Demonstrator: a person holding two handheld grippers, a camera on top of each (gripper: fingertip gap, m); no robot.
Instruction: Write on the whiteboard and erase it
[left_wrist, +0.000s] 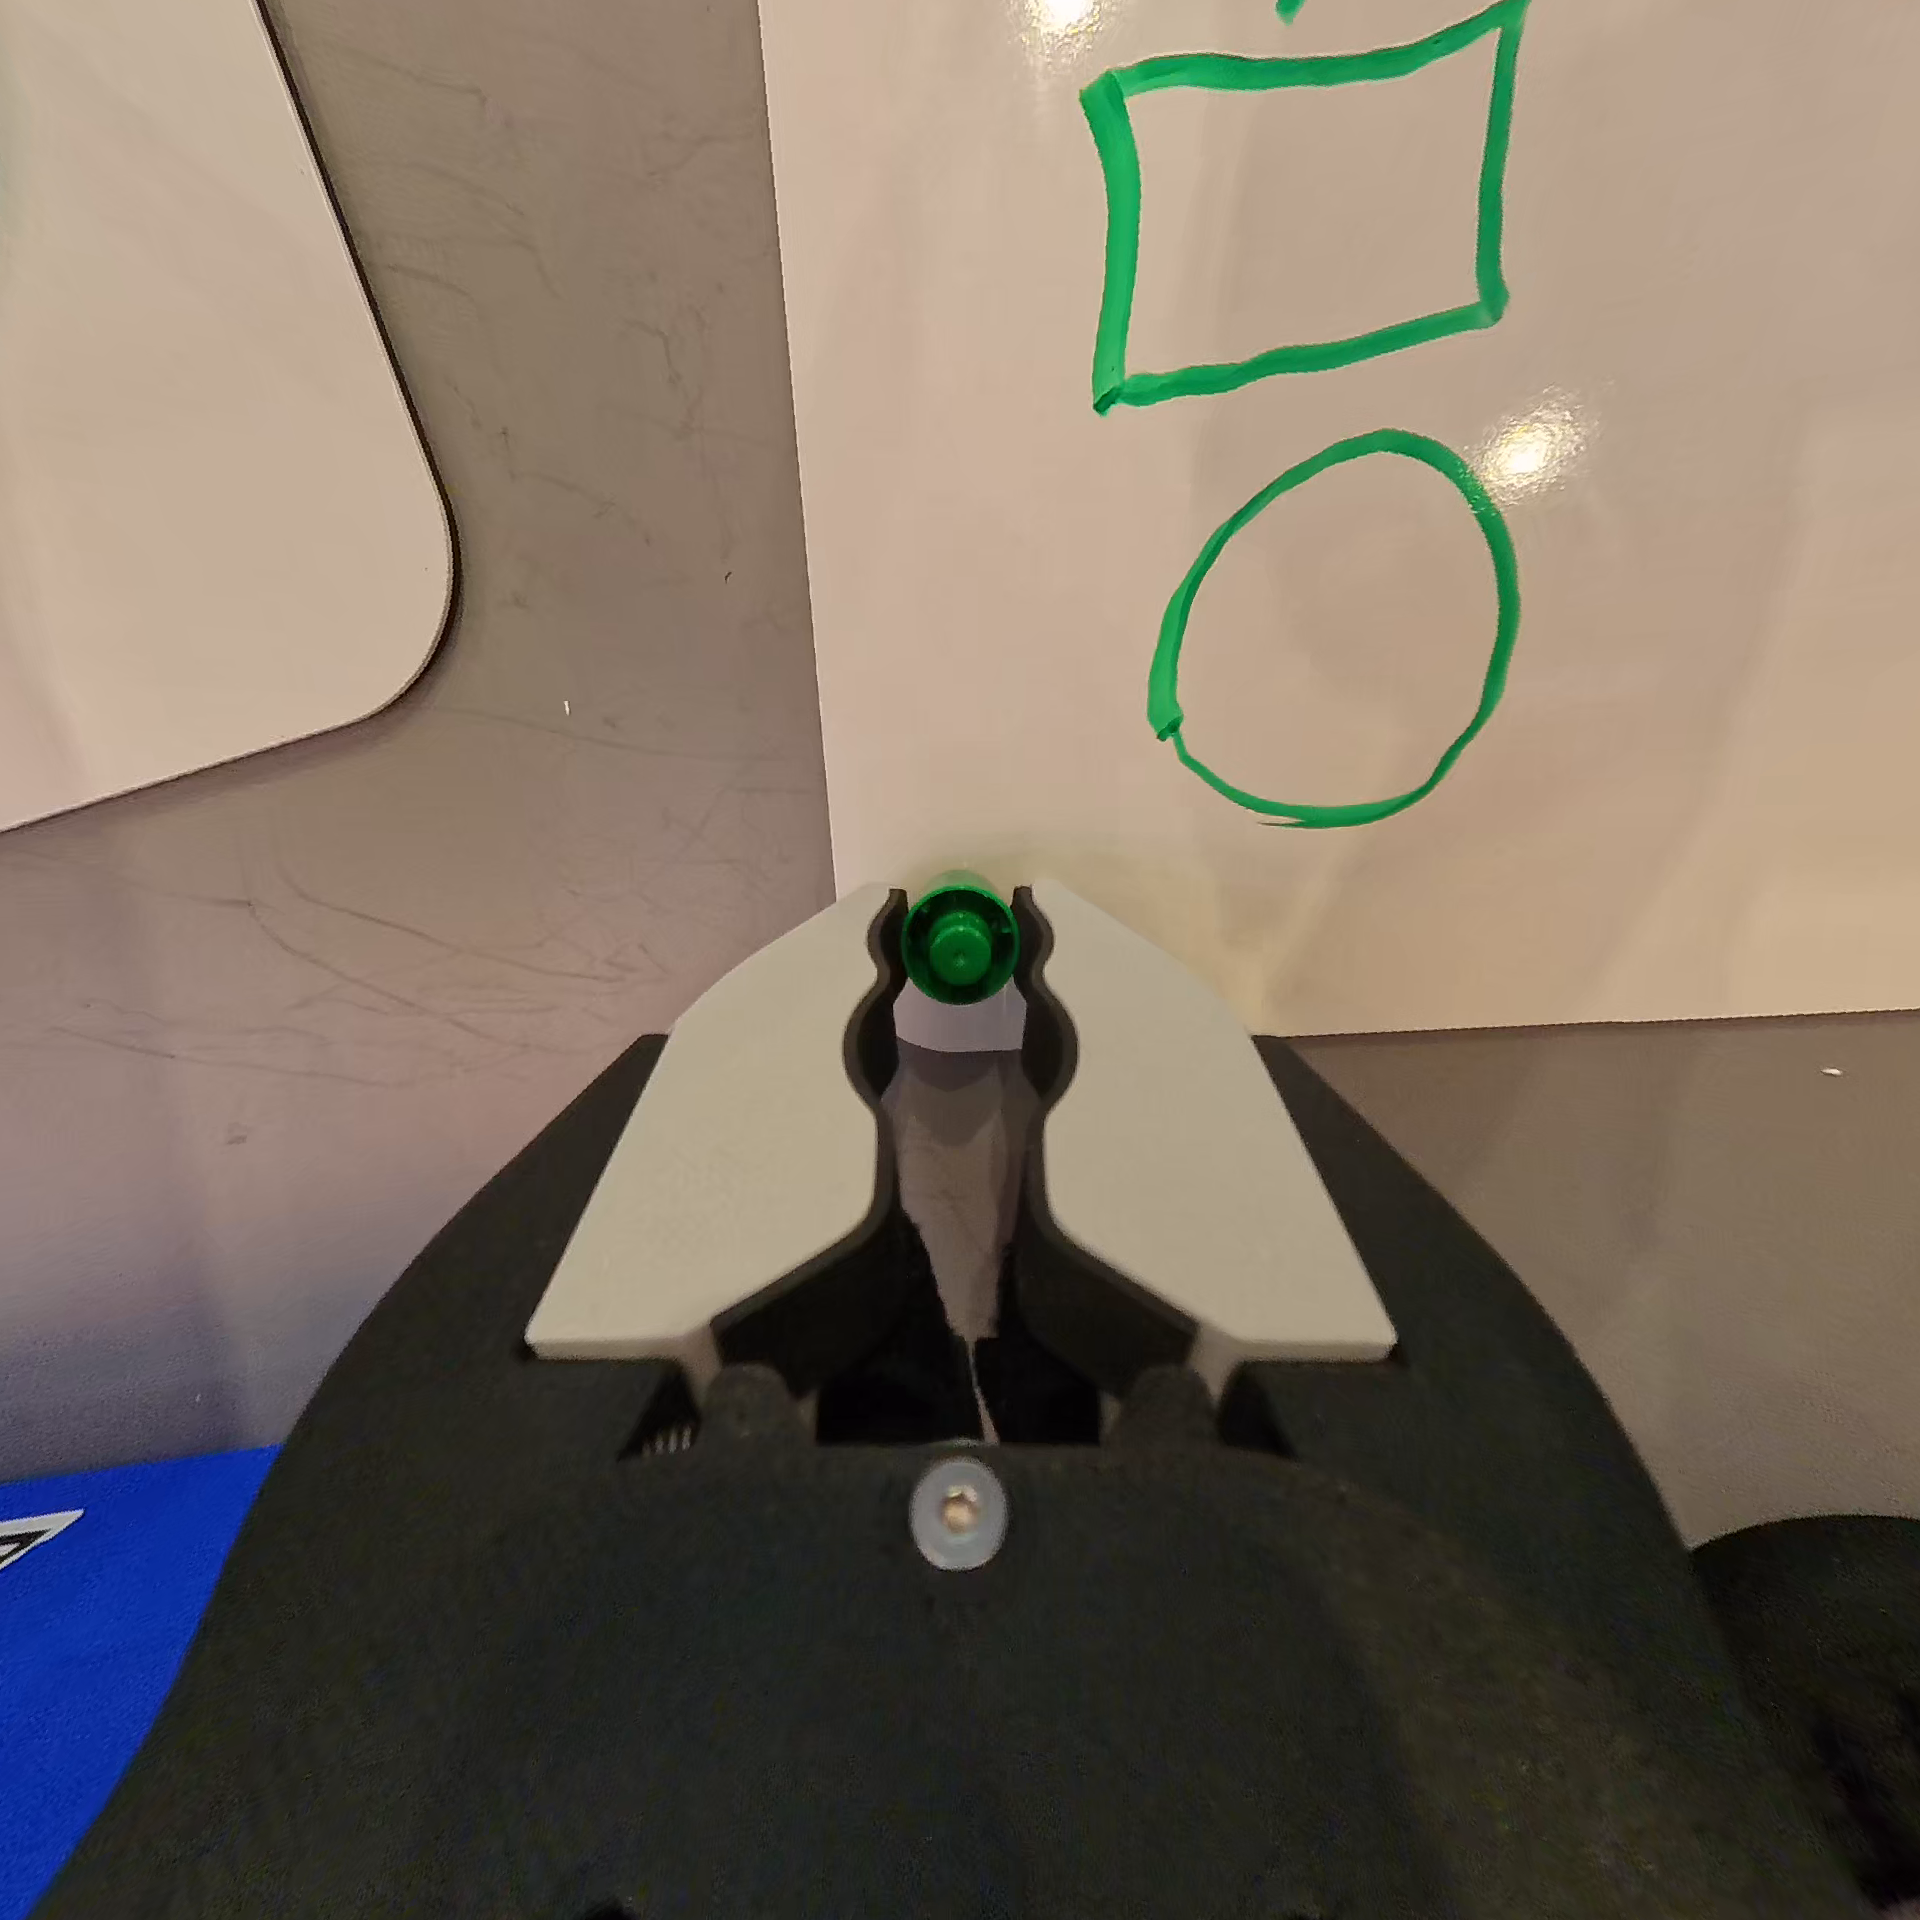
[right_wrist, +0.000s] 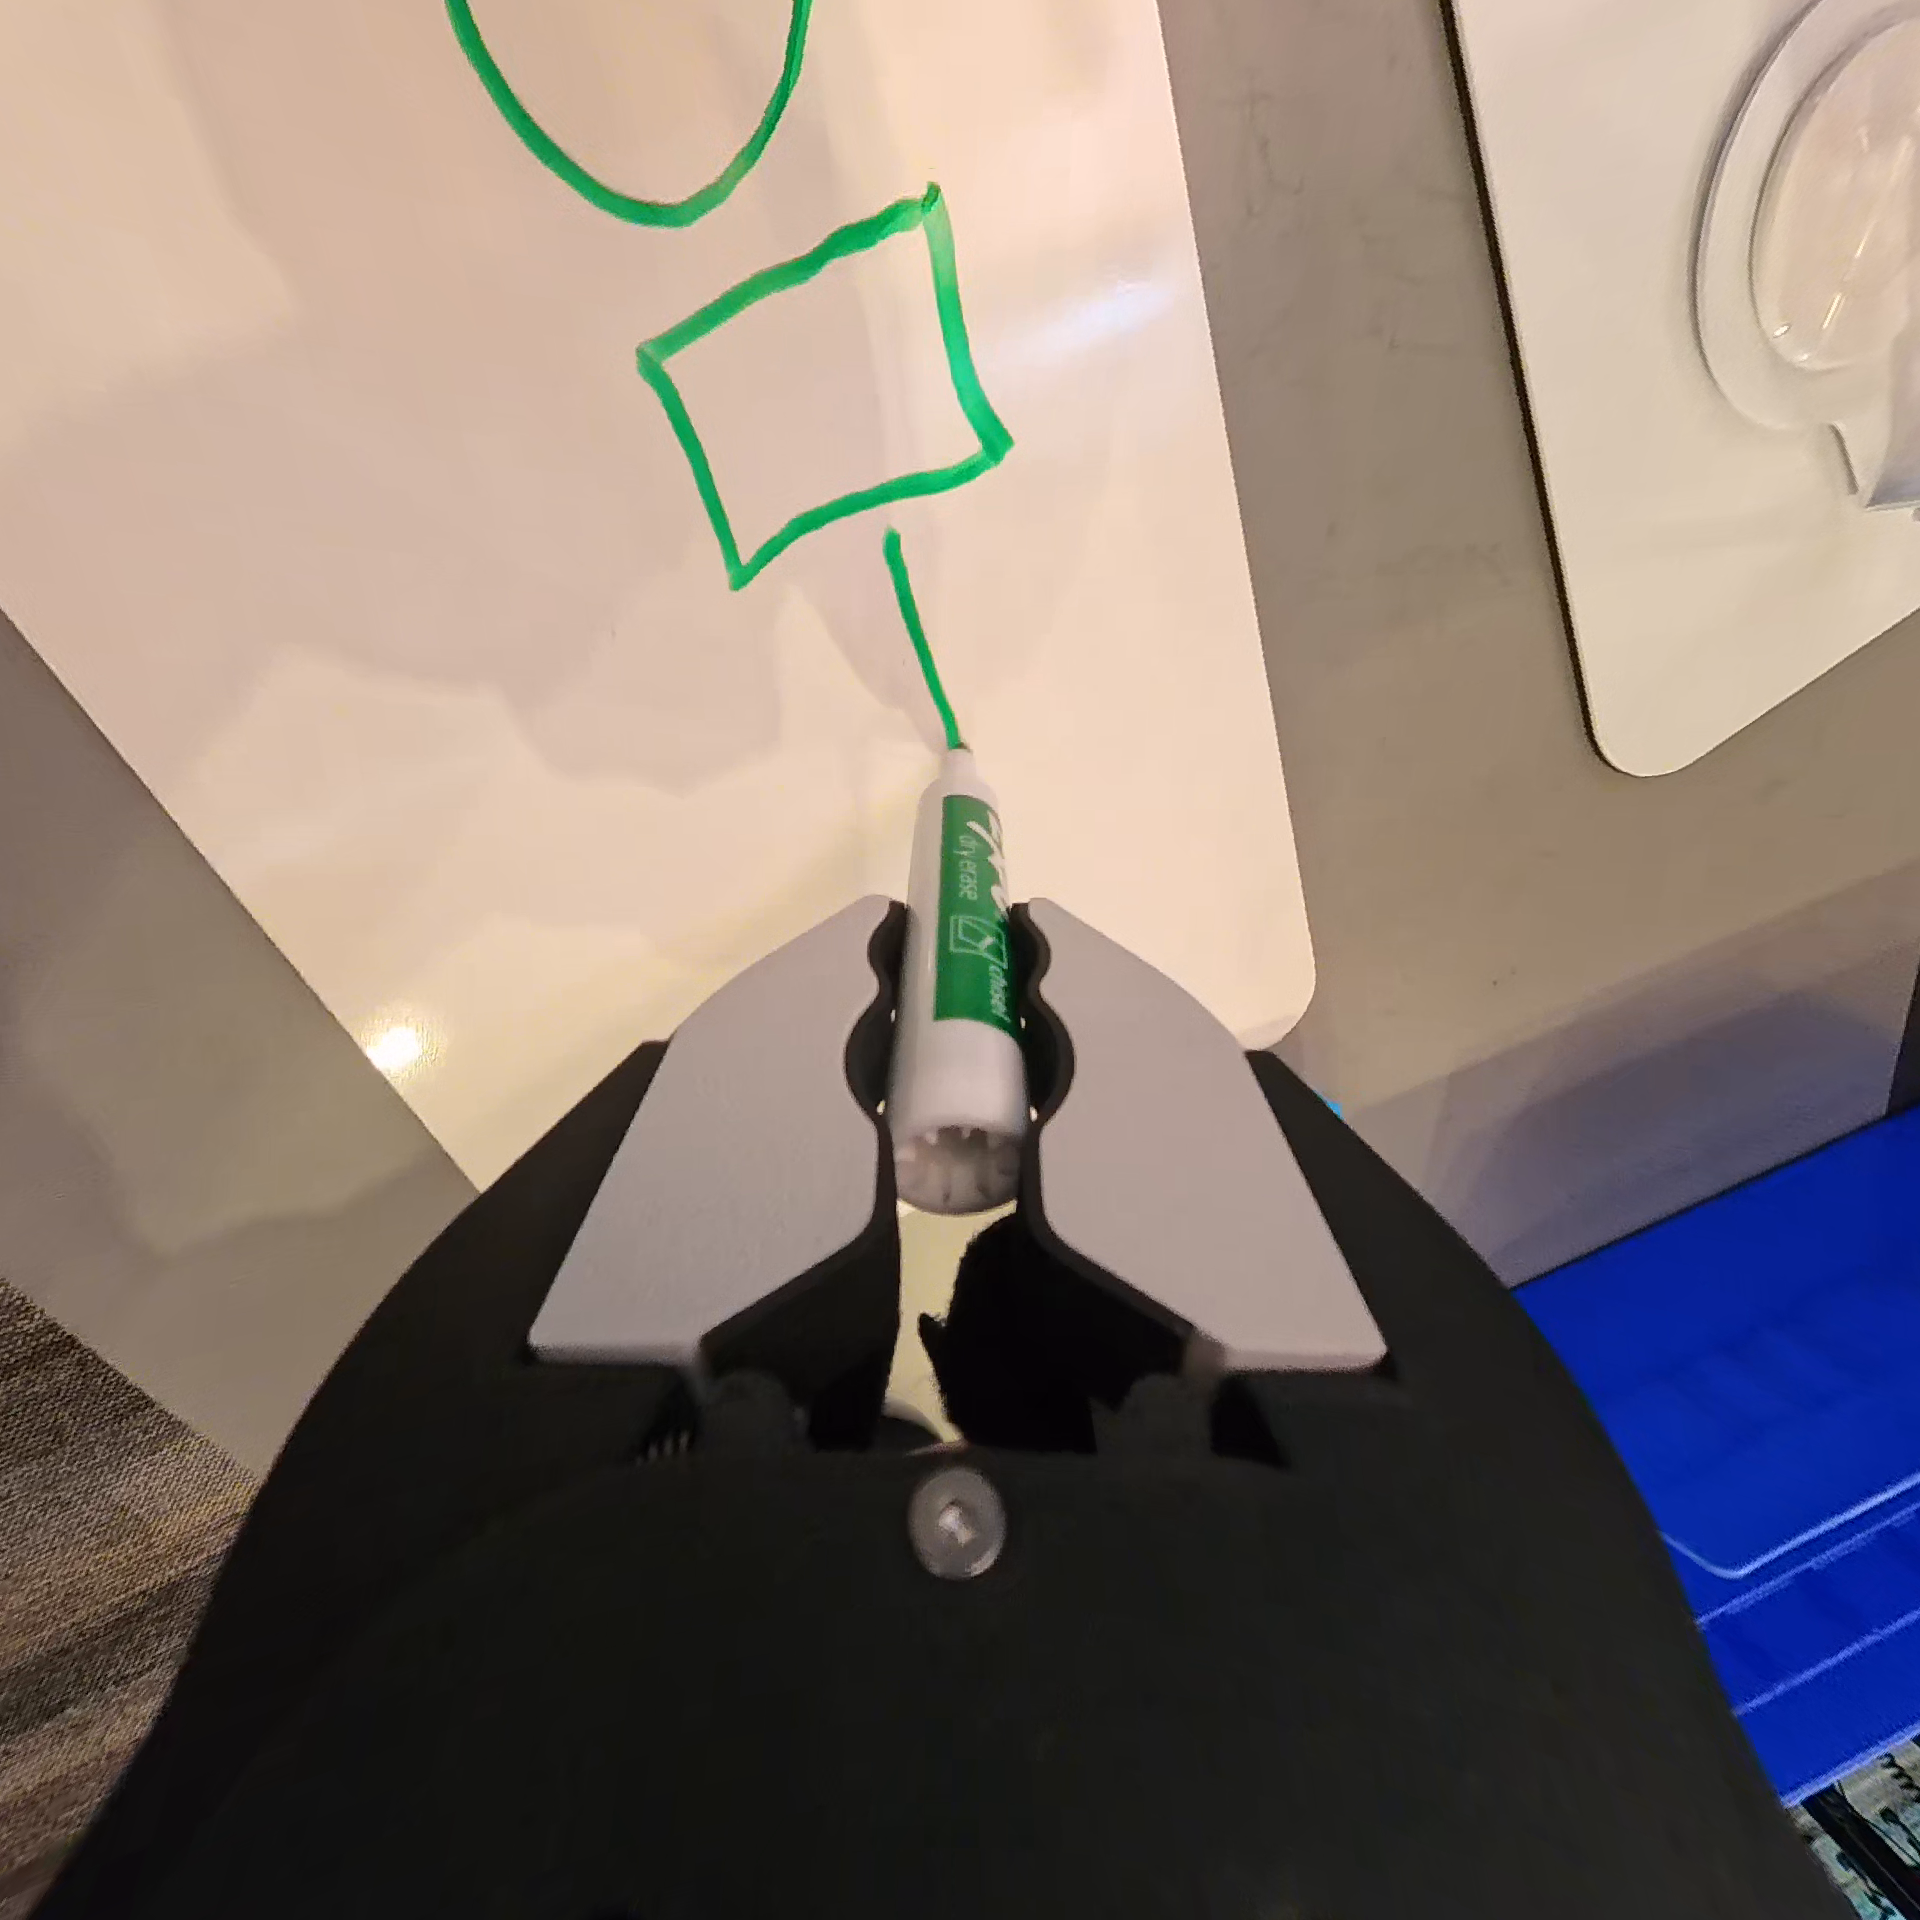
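**Marker on the board, cap in the other tongs**

Only the right wrist view shows the marker (right_wrist: 961, 977): a white barrel with a green label, clamped between the pads of the right tongs (right_wrist: 958, 940), tip touching the whiteboard (right_wrist: 416, 520) at the end of a short green line (right_wrist: 920, 644) below the drawn square (right_wrist: 821, 390). Only the left wrist view shows the green marker cap (left_wrist: 957, 948), seen end-on and pinched between the pads of the left tongs (left_wrist: 957, 914) near the board's lower left corner. Both views show the green circle (left_wrist: 1335, 629). The whiteboard lies on a scuffed grey table (left_wrist: 520, 935). A second white board (right_wrist: 1662, 520) carrying a clear suction cup (right_wrist: 1829, 239) lies beside it, and a blue sheet (right_wrist: 1714, 1351) lies near the right tongs.
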